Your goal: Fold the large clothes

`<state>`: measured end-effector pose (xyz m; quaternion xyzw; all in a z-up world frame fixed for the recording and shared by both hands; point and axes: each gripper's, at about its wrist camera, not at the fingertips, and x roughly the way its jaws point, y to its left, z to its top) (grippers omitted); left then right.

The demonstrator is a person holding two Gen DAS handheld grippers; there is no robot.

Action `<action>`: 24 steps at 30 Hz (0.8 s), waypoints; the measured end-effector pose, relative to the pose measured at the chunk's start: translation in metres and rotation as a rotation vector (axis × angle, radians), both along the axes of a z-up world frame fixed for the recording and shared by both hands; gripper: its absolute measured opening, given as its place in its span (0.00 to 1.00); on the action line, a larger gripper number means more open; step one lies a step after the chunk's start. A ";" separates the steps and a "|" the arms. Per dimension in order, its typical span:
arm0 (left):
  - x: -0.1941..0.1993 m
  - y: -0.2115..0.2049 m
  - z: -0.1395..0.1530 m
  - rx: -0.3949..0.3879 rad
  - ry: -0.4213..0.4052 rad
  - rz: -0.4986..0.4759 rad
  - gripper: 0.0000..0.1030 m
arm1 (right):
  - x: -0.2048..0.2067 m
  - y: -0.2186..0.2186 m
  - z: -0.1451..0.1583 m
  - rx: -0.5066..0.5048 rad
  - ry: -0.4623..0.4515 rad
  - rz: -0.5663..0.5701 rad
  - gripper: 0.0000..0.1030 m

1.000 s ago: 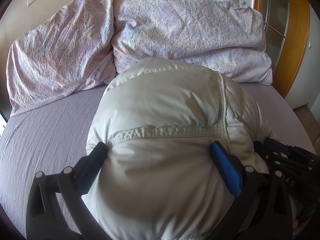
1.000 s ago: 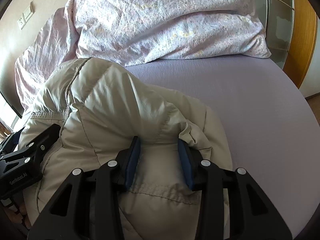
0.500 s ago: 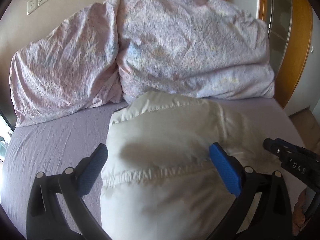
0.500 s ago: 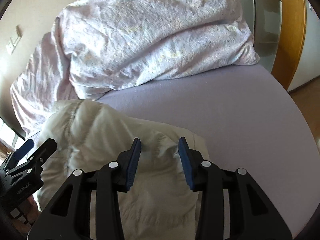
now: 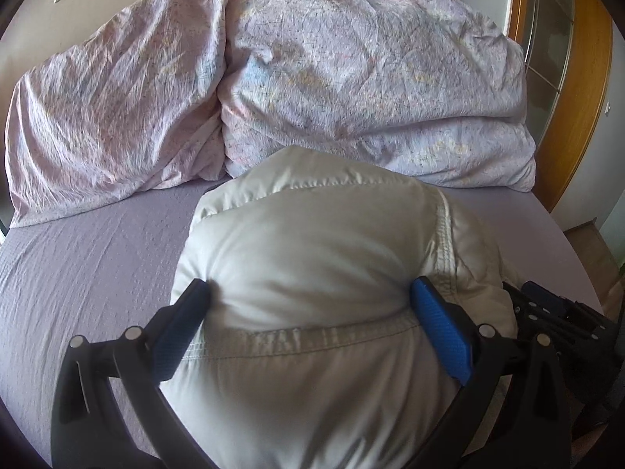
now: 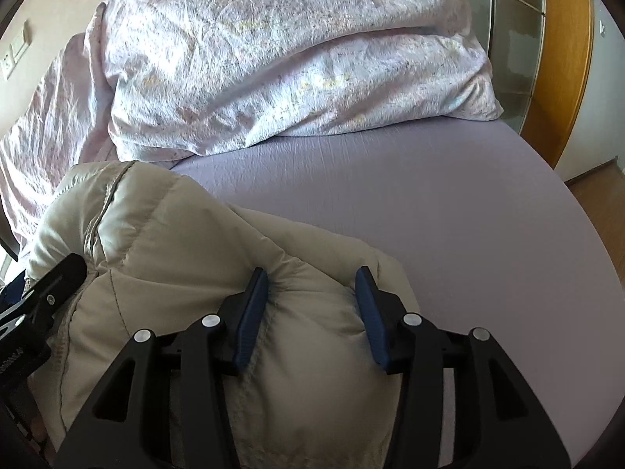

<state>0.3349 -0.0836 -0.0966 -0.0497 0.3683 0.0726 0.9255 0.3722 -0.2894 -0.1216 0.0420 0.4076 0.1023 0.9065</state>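
lilac bed (image 6: 449,203), unlabelled puffy jacket (image 5: 312,258)

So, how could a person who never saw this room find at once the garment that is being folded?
Look at the bed with the lilac sheet; crumpled floral bedding is heaped at its far end. In front of that heap lies the puffy jacket, bunched up. It alone is plain cream, quilted with stitched seams, with both grippers around it.

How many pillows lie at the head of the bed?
2: the left pillow leans against the wall, and the right pillow lies beside it, behind the puffy jacket. Others may be hidden.
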 end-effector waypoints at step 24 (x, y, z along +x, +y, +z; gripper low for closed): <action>-0.002 -0.003 -0.011 0.024 -0.045 0.001 0.98 | 0.003 0.003 -0.005 0.008 -0.048 -0.011 0.48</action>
